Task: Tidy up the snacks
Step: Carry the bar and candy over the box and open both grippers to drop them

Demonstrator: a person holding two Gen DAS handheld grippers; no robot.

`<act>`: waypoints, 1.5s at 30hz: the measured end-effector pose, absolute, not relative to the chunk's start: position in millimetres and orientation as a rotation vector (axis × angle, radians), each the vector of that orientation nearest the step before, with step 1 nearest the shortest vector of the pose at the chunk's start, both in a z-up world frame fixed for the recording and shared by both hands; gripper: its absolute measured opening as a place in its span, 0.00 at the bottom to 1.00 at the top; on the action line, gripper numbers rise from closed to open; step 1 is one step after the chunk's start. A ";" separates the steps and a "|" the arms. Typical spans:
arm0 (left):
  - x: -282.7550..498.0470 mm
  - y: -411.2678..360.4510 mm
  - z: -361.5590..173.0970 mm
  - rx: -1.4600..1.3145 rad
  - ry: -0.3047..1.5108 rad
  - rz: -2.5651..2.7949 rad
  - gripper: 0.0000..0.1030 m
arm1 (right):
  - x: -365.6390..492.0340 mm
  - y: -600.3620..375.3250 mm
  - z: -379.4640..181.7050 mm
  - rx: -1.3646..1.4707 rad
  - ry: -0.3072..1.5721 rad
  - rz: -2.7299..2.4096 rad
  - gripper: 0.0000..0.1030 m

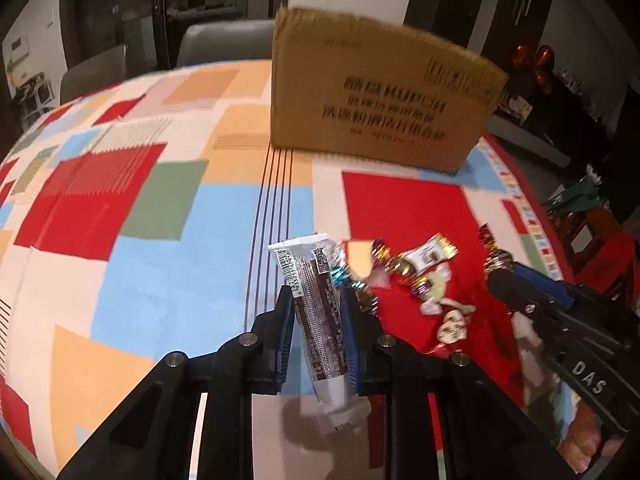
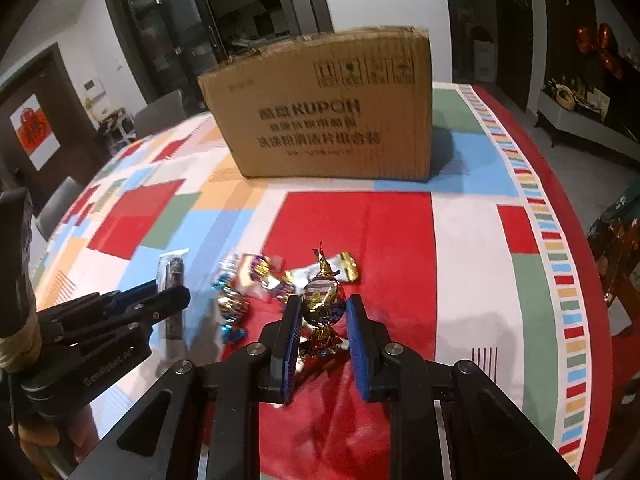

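I saw a long brown-and-white snack stick [image 1: 320, 312] clamped upright, a foil candy [image 2: 322, 300] pinched, other wrapped candies [image 2: 256, 276] scattered before the cardboard box [image 2: 328, 108].

A home dining room: patchwork-clothed table [image 2: 472, 216], grey chairs [image 1: 224, 40], glass-door cabinet [image 2: 168, 32].

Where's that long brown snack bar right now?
The long brown snack bar sits between the fingers of the left gripper, just left of the pile of shiny wrapped candies. The cardboard box stands further back on the patchwork tablecloth.
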State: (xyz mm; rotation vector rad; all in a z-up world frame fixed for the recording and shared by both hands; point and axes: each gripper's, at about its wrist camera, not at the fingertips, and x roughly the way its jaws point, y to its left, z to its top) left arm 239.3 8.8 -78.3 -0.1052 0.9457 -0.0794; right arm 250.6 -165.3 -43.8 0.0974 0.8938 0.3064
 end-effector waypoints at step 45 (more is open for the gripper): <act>365.9 -1.4 81.2 -0.014 0.636 -0.197 0.21 | 360.9 -166.7 102.8 0.081 0.589 0.303 0.23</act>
